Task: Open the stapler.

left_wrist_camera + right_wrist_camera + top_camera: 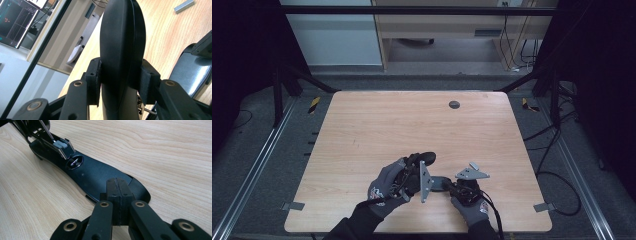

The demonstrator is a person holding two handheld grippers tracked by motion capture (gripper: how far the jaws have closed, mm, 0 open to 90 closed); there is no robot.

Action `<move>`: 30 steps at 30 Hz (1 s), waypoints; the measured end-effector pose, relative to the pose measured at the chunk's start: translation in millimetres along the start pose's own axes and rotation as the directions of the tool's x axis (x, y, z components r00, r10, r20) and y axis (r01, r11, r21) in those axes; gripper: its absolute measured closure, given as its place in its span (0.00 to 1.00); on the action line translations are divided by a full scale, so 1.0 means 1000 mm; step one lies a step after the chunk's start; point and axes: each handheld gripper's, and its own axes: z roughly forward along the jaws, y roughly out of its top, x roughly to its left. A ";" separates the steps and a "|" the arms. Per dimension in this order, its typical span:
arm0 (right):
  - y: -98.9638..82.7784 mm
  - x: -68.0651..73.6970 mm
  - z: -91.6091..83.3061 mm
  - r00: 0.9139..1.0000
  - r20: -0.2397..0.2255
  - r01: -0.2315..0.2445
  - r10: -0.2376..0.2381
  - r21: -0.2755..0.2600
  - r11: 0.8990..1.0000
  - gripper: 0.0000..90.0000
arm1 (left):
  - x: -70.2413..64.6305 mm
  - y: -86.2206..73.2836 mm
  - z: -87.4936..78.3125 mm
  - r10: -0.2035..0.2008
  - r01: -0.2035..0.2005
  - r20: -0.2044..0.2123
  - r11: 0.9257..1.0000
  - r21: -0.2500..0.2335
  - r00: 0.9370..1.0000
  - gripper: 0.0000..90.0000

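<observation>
The stapler [100,176] is black, its arm [122,42] matt black, with a silvery metal channel [61,146]. The worktop [387,125] is pale wood with darker grain lines. Both hand-held grippers [122,82] [117,202] are black with brass-coloured rivets. The gloves [384,187] are grey, with red-and-white marks.

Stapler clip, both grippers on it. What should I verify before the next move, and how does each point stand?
1. Left gripper clamped on stapler cover: ok, pads press on both its sides.
2. Right gripper shut: ok, jaws together, nothing between them.
3. Right gripper pinning stapler base: cannot tell; its tips sit over the base's end, contact unclear.
4. Magazine lifted off the base: ok.
5. Staple strip lying free on the table: ok, apart from the stapler.
</observation>
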 end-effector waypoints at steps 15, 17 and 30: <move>0.000 0.000 0.000 1.000 0.000 -0.003 0.003 -0.001 1.000 1.00 | 0.008 -0.004 -0.005 -0.042 0.042 -0.004 0.999 -0.016 0.999 0.66; 0.000 0.000 0.000 1.000 0.001 -0.004 0.004 0.000 1.000 1.00 | 0.009 -0.005 -0.006 -0.049 0.049 -0.005 0.999 -0.019 0.999 0.66; 0.000 0.000 0.000 1.000 0.002 -0.002 0.002 0.002 1.000 1.00 | 0.016 -0.009 -0.011 -0.080 0.079 -0.007 0.996 -0.030 0.997 0.66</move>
